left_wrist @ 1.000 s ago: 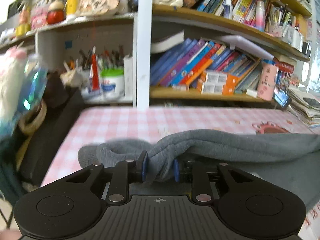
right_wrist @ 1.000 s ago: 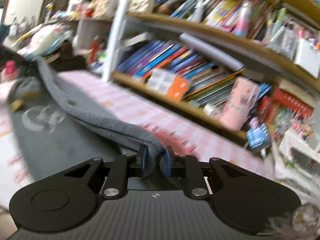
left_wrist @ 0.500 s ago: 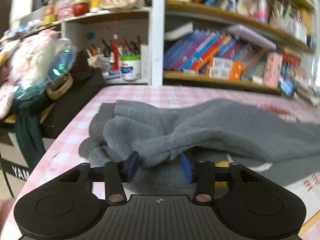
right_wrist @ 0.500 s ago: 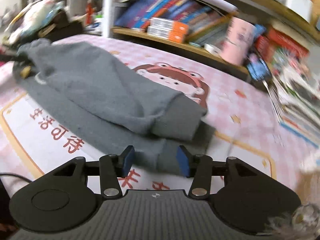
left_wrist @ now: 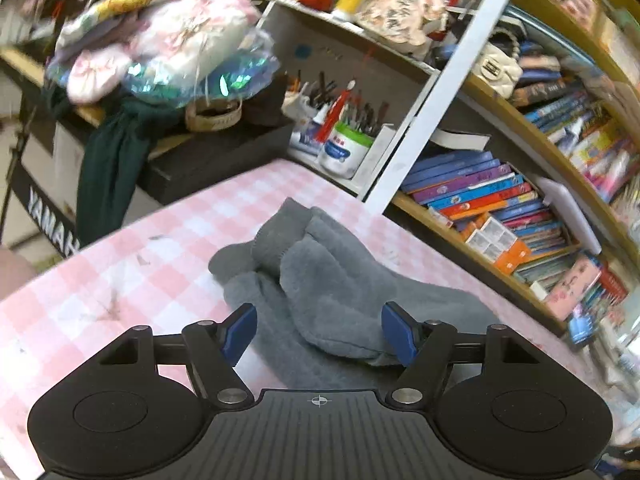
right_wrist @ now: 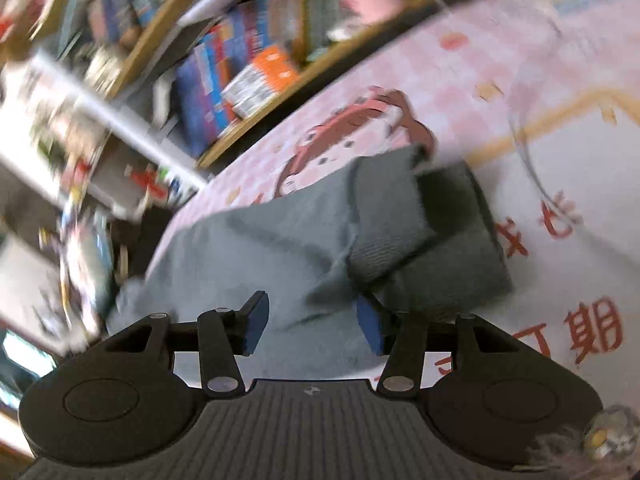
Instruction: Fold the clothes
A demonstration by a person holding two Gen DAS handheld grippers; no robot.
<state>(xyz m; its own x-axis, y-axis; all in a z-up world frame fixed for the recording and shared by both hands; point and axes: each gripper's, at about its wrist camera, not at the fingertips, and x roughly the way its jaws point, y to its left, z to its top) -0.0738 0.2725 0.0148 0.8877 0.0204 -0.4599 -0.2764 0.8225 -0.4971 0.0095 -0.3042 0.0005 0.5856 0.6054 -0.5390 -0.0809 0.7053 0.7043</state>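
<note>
We found the left gripper (left_wrist: 319,334) spread wide, its jaws having just been opening, blue pads clear of the grey fleece garment (left_wrist: 320,280) lying between and beyond them. The right gripper (right_wrist: 312,326) stood parted over the garment's ribbed cuffs (right_wrist: 404,236), pinching nothing. The garment lay folded on the pink checked tablecloth (left_wrist: 120,280). Beyond the garment stood the wooden bookshelf of coloured books (left_wrist: 492,200).

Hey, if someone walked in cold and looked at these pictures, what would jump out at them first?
A grey fleece garment lies folded over itself on the pink checked tablecloth, just ahead of the open left tool. Its ribbed cuffs lie just beyond the open right tool. Behind the table, crowded bookshelves fill the background.
</note>
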